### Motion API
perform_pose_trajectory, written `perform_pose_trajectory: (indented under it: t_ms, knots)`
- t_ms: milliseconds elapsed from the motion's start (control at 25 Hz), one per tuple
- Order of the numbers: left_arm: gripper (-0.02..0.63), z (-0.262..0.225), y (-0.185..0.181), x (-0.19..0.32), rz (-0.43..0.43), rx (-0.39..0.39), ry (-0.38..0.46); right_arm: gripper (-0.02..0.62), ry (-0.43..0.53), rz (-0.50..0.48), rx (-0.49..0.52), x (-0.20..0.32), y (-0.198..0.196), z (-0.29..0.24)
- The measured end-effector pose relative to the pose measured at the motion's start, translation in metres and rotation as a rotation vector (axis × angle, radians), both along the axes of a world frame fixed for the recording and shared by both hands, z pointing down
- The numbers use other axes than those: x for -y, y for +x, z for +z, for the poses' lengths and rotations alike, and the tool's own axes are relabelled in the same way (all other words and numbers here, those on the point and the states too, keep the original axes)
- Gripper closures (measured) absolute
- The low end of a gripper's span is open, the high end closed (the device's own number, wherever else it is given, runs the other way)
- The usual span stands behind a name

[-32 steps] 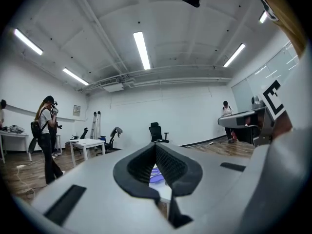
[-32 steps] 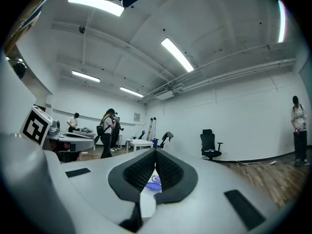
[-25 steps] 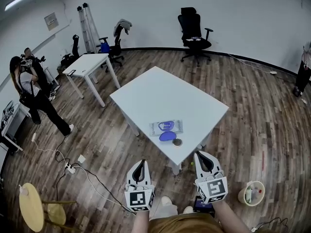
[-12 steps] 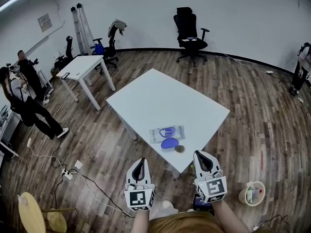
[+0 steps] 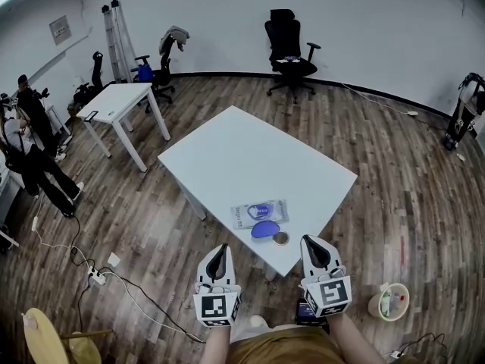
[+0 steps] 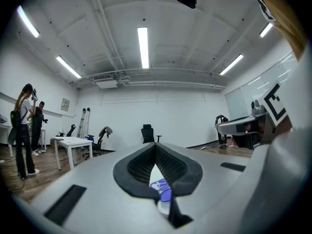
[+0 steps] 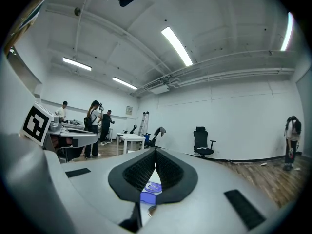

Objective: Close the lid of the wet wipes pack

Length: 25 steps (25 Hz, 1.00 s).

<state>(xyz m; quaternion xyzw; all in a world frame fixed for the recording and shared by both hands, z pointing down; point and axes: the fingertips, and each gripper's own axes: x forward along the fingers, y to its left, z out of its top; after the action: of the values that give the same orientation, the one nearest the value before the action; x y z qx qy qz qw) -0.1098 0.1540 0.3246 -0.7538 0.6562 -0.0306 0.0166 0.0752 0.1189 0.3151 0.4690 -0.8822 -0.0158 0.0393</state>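
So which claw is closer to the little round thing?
Right. The right claw is just right of the round thing; the left claw is farther, to its left.

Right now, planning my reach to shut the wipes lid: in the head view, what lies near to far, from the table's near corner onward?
small round object → open blue lid → wet wipes pack → bare tabletop → black office chair
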Motion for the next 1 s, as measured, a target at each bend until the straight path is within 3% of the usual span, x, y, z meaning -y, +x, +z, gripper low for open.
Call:
perform_pose_trajectory:
  t_ms: [320,720,1000]
  knots:
    - [0.614,0.017,-0.021,0.014,0.029,-0.016,-0.043,0.589,-0.017,0.012,-0.013,0.009,-0.026,0.007]
    - [0.614,0.038,-0.014,0.04,0.054,-0.026,-0.105,0.589,-0.055,0.026,-0.017,0.033,-0.022,0.02]
    - [0.614,0.042,-0.011,0.08,0.023,0.005,-0.119,0.589,-0.077,-0.003,-0.011,0.073,-0.02,0.03]
